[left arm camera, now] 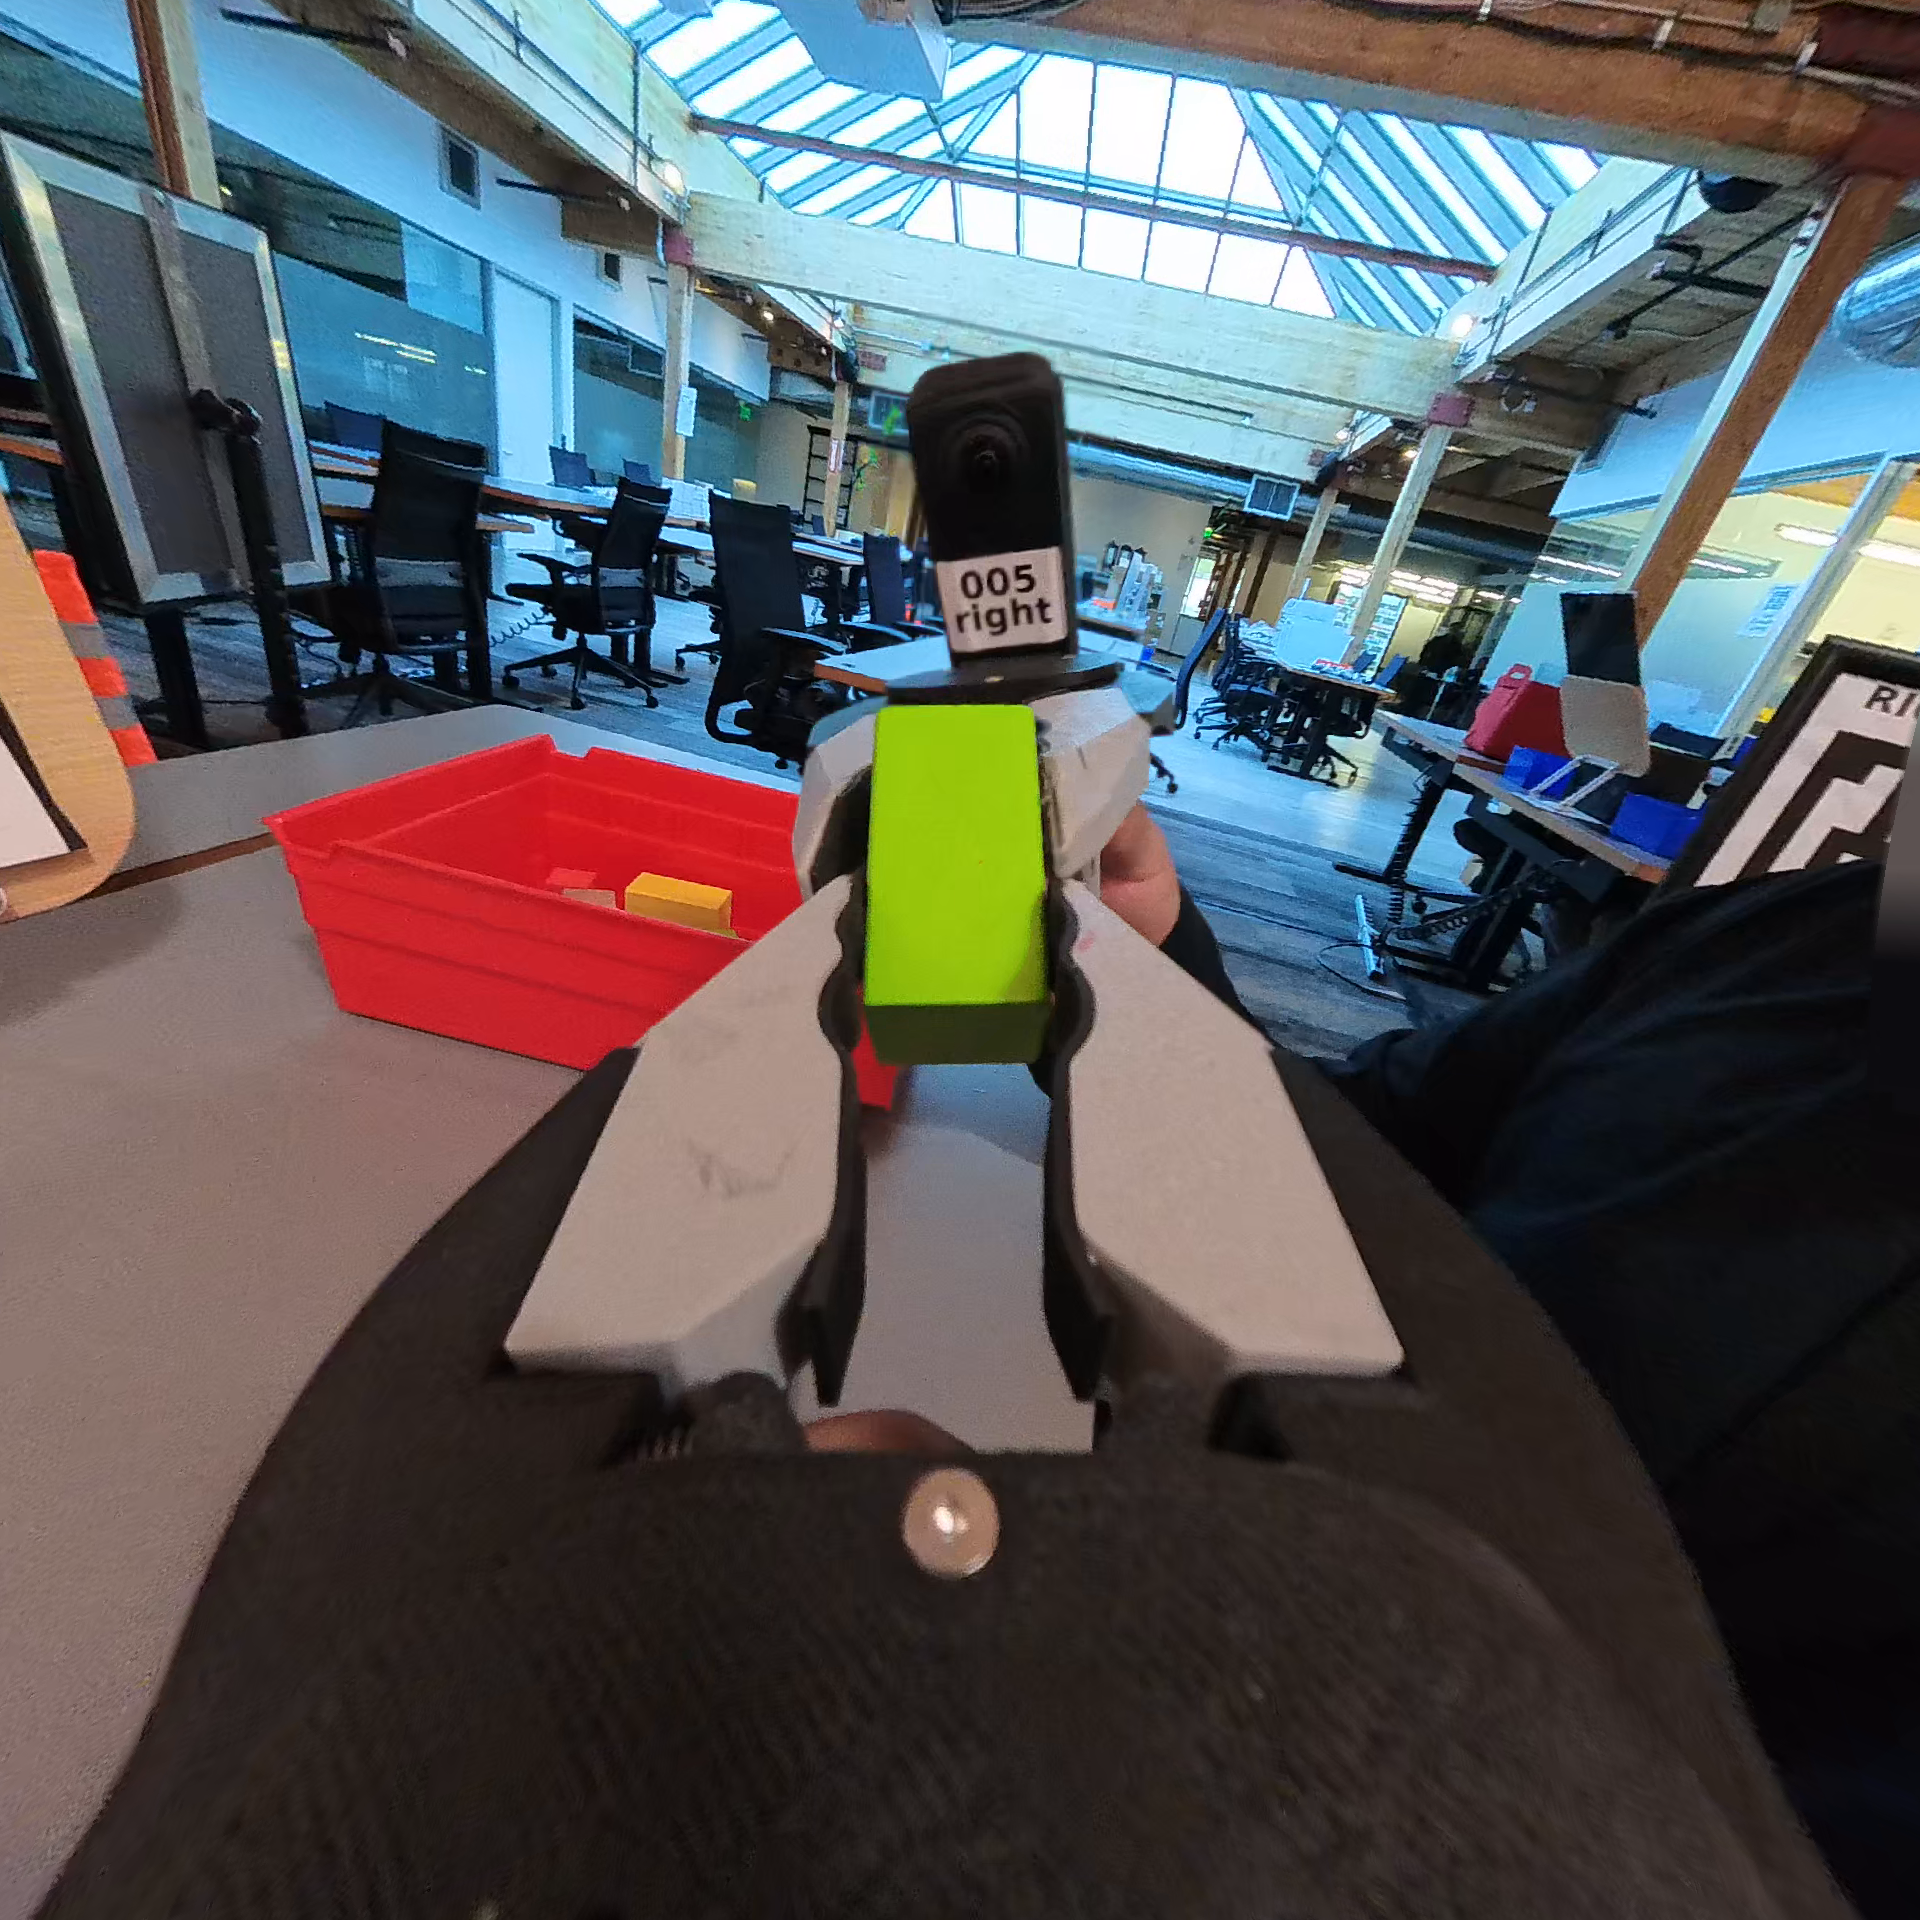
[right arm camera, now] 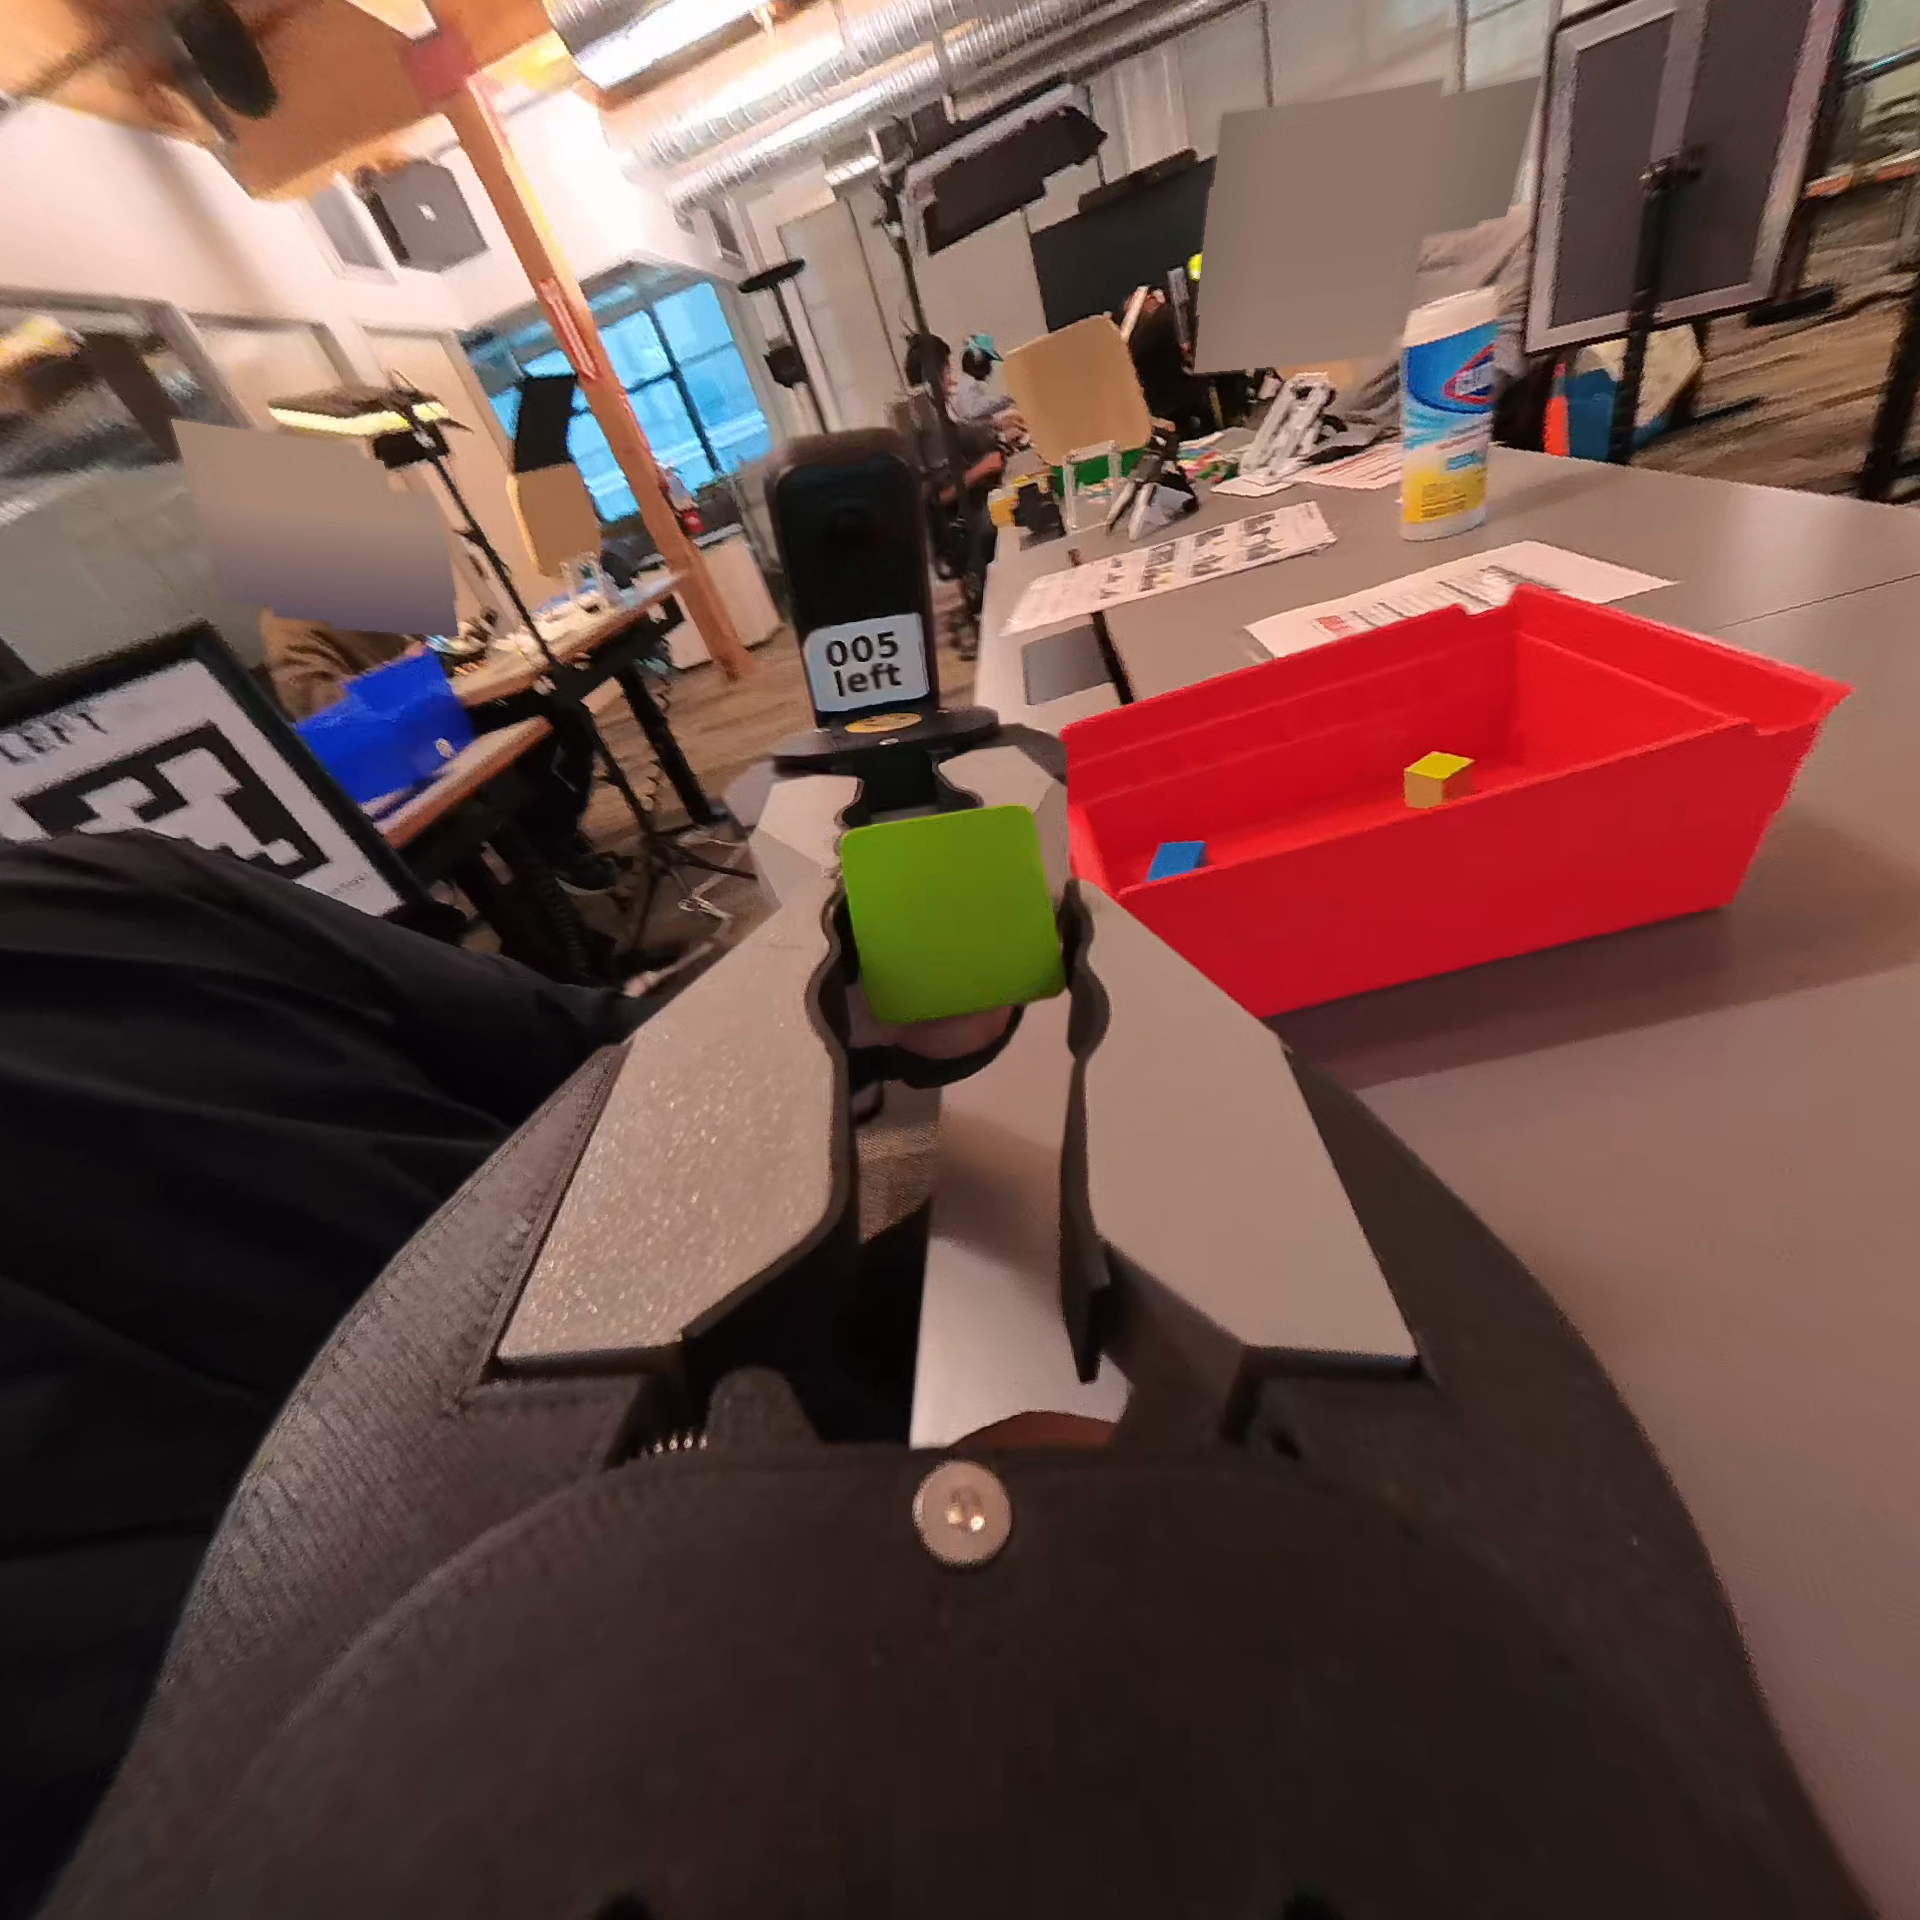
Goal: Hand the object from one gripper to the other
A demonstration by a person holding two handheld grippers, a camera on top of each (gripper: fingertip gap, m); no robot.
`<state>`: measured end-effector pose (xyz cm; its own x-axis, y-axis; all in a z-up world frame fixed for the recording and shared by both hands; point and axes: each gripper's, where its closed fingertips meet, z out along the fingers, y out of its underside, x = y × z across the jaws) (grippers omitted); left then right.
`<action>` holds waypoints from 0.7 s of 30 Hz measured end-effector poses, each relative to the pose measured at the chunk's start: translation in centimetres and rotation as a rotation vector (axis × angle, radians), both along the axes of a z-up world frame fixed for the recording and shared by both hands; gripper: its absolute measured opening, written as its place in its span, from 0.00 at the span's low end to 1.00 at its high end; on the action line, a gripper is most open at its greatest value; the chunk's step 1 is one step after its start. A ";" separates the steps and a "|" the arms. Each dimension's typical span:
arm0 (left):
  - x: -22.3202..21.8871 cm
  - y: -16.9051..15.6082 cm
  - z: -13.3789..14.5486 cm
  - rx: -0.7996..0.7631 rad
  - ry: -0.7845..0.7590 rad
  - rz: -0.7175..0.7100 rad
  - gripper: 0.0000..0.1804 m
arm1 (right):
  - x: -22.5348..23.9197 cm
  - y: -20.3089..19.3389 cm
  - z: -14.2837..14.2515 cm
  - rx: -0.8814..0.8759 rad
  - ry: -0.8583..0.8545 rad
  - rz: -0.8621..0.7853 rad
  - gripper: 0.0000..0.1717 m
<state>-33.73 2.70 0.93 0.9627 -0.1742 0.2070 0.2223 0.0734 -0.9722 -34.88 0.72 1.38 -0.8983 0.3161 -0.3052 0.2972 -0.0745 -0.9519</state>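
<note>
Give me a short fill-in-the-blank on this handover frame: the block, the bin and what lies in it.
1. The block between both grippers is ____.
2. The bin on the table is ____.
3. Inside the bin lie a yellow block and a ____ one.
4. The left gripper grips the block at its two ____.

Missing words: green; red; blue; sides

right gripper (right arm camera: 956, 966): fingers flank green block (right arm camera: 951, 914), pads close on both sides | left gripper (right arm camera: 914, 800): opposite, facing, at block's far end | red bin (right arm camera: 1455, 894): on grey table (right arm camera: 1610, 1195), holds yellow cube (right arm camera: 1437, 779), blue block (right arm camera: 1176, 860)
</note>
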 end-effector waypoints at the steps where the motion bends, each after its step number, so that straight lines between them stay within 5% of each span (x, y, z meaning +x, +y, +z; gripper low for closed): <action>1: 0.0 0.0 -0.1 -0.001 0.001 -0.002 0.17 | -0.1 0.0 0.0 0.023 0.020 -0.020 0.22; 8: 1.3 1.2 -3.0 -0.145 0.006 -0.083 0.17 | 0.4 -0.1 -0.5 0.136 0.083 -0.058 0.19; 21: 0.6 1.2 -3.4 -0.159 0.043 -0.039 0.17 | 0.1 0.4 -1.2 0.147 0.062 -0.044 0.20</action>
<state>-33.09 3.88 -2.47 0.9646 -0.1797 0.1932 0.1795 -0.0898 -0.9797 -34.75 1.11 0.21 -0.8980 0.3932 -0.1974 0.2375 0.0553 -0.9698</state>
